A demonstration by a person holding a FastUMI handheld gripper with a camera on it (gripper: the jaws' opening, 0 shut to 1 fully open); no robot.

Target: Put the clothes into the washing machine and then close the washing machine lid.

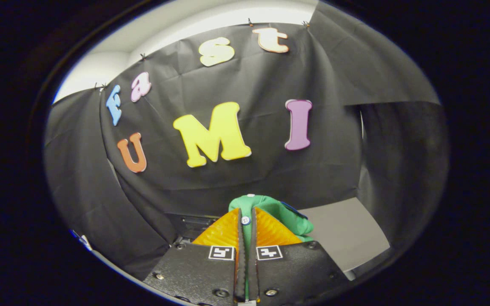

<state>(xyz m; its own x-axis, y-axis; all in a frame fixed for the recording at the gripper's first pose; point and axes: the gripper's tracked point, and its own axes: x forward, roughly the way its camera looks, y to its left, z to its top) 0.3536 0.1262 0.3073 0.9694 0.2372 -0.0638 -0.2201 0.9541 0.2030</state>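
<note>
Between the gripper's [245, 221] fingers, a green garment [279, 212] is clamped.

Both fingers press on the cloth, which bunches up just past their tips, a small white button [245, 220] showing in the narrow gap; a grey flat panel [343, 233] lies beyond, beside the garment.
</note>
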